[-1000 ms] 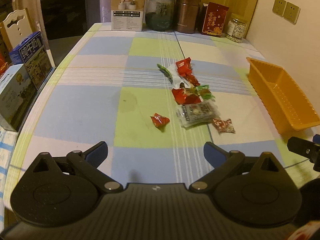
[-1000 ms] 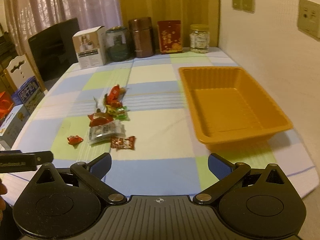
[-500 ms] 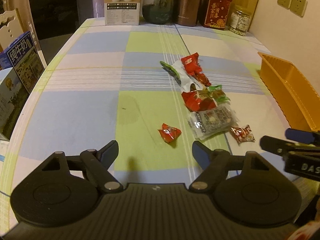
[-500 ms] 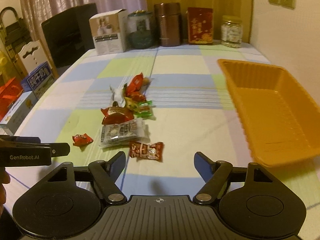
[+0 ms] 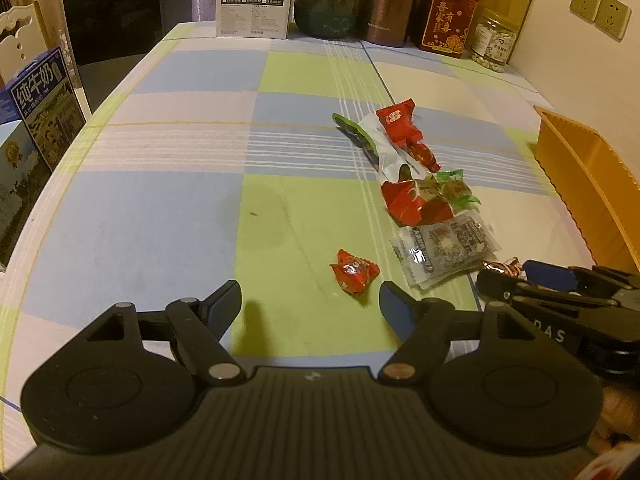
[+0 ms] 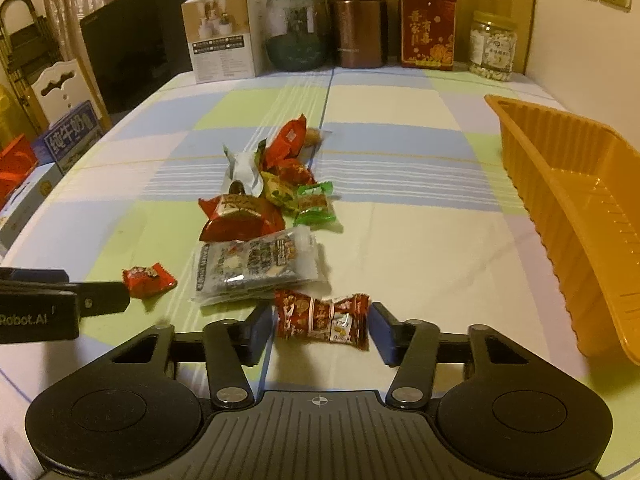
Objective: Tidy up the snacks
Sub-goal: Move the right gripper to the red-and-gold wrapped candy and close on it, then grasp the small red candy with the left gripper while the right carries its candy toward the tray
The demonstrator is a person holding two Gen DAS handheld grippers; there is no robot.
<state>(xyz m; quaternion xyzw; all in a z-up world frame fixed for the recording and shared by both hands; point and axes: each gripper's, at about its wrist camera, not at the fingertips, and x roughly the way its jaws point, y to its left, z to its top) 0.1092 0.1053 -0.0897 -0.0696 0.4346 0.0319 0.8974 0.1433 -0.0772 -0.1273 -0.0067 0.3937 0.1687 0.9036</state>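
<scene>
Left wrist view: my left gripper [image 5: 310, 300] hangs spread wide, nothing between its fingers, with a small red candy [image 5: 354, 271] lying just ahead. Bare checked tablecloth [image 5: 160, 216] stretches to the left edge.

Right wrist view: my right gripper [image 6: 320, 330] is spread too, its fingers flanking a brown twist-wrapped candy [image 6: 322, 316] without clamping it. An orange tray [image 6: 568, 208] sits right, apart from the snack pile [image 6: 264, 208].

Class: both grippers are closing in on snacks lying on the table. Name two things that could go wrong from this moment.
1. The right gripper, open around the twist-wrapped candy, may also nudge the clear seaweed-snack packet lying right beside it.
2. The left gripper is open short of the small red candy; closing now would likely miss it.
</scene>
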